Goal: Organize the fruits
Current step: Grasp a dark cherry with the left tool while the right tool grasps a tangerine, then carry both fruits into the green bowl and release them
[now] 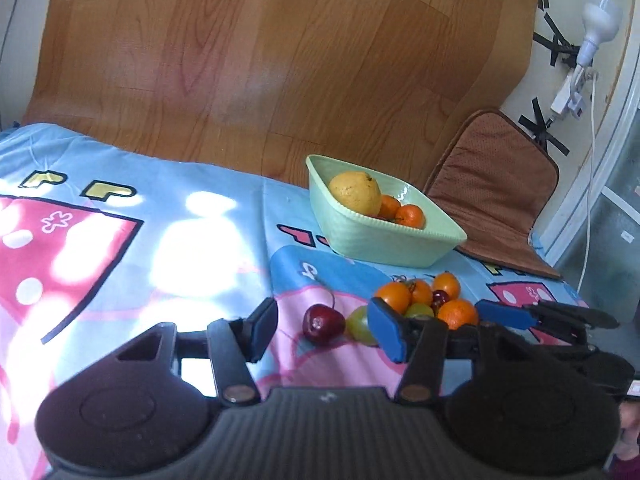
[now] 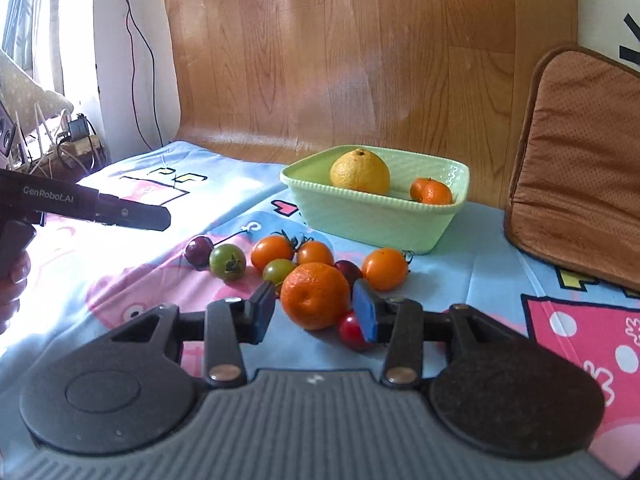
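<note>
A pale green bowl [image 2: 384,216] on the patterned cloth holds a large yellow citrus [image 2: 359,172] and two small oranges [image 2: 436,193]; it also shows in the left wrist view [image 1: 380,240]. In front of it lie loose fruits: orange tomatoes [image 2: 272,252], green tomatoes [image 2: 228,261], a dark cherry [image 1: 322,324] and a red tomato [image 2: 350,330]. My right gripper [image 2: 316,312] is open, its jaws on either side of a mandarin [image 2: 315,294], apart from it. My left gripper [image 1: 324,330] is open, low over the cloth, with the cherry between its fingers.
A brown cushion [image 2: 580,160] leans against the wooden panel [image 2: 340,60] at the right. Cables and a charger [image 2: 80,128] sit at the far left. A lamp bulb [image 1: 598,24] and taped wires hang on the right wall. The cloth [image 1: 120,240] lies sunlit at the left.
</note>
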